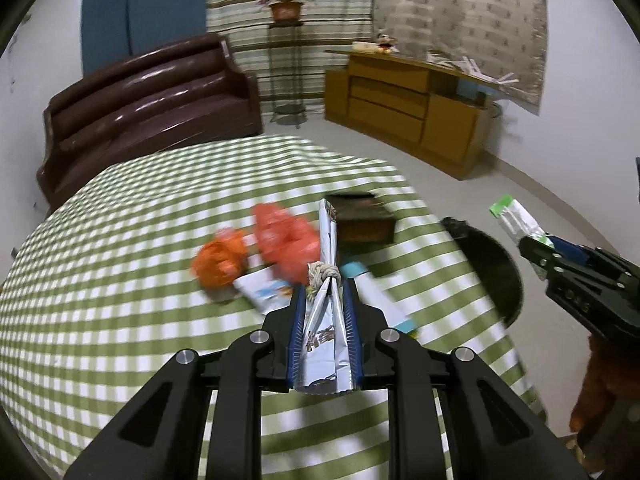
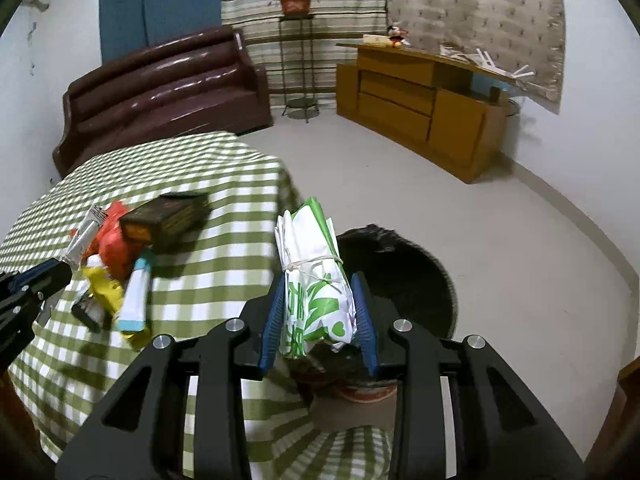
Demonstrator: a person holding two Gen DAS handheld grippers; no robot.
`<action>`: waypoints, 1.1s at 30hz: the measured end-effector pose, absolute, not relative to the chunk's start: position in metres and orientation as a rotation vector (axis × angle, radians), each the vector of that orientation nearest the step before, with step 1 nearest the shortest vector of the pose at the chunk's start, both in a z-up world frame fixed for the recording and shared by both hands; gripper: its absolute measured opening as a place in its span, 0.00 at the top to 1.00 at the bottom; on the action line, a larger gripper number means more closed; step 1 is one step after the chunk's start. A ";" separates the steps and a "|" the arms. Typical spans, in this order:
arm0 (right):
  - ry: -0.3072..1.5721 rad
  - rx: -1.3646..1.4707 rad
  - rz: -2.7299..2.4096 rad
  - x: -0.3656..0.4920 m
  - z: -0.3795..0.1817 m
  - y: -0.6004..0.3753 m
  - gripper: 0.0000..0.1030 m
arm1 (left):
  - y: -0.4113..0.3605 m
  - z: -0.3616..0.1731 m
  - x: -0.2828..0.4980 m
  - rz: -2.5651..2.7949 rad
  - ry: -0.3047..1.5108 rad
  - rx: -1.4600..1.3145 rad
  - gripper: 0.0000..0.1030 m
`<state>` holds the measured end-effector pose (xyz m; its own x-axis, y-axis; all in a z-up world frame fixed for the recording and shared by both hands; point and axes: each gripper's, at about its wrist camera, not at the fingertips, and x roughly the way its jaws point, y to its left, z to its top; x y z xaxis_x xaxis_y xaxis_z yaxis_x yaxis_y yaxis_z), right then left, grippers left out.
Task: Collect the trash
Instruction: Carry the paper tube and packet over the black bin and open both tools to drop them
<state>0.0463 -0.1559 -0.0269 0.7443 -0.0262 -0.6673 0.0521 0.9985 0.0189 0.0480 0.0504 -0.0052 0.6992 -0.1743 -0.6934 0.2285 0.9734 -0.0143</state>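
A: Taking the dark brown box [image 1: 362, 220] as the marker, what lay to its left on the checked tablecloth [image 1: 120, 264]?

B: Two crumpled orange wrappers [image 1: 280, 240] — one just beside the box, the other farther left — with a white-and-blue packet [image 1: 264, 290] near them, in front.

A: And the left gripper [image 1: 325, 292]?

B: Nearer the camera than the box, its jaws pressed almost together on a silvery foil wrapper [image 1: 324, 328] tied with a knotted string; the wrapper's tip reached up beside the box's left edge. A white tube with blue ends [image 1: 378, 296] lay on the cloth below the box.

A: To the right of the box?

B: A black bin [image 2: 400, 268] stood off the table's edge. The right gripper [image 2: 320, 300] was over it, jaws part-way apart but clamped on a folded white-and-green bag [image 2: 316, 300] bound with a rubber band — well clear of the box.
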 end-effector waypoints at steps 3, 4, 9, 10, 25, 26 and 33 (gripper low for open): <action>0.721 0.053 -0.069 0.048 -0.026 -0.170 0.69 | 0.027 -0.002 0.049 -0.263 0.749 0.090 0.80; 0.719 0.057 -0.075 0.049 -0.026 -0.174 0.69 | 0.021 -0.002 0.051 -0.273 0.745 0.096 0.80; 0.710 0.085 -0.110 0.052 -0.026 -0.197 0.69 | -0.013 -0.005 0.061 -0.324 0.738 0.125 0.80; 0.708 0.090 -0.116 0.052 -0.026 -0.201 0.69 | -0.019 -0.006 0.063 -0.331 0.739 0.129 0.80; 0.728 0.127 -0.149 0.069 -0.042 -0.230 0.69 | -0.080 -0.026 0.102 -0.346 0.766 0.176 0.80; 0.729 0.132 -0.152 0.070 -0.044 -0.232 0.69 | -0.081 -0.028 0.101 -0.346 0.767 0.178 0.80; 0.739 0.153 -0.159 0.079 -0.054 -0.239 0.69 | -0.100 -0.035 0.112 -0.350 0.782 0.196 0.80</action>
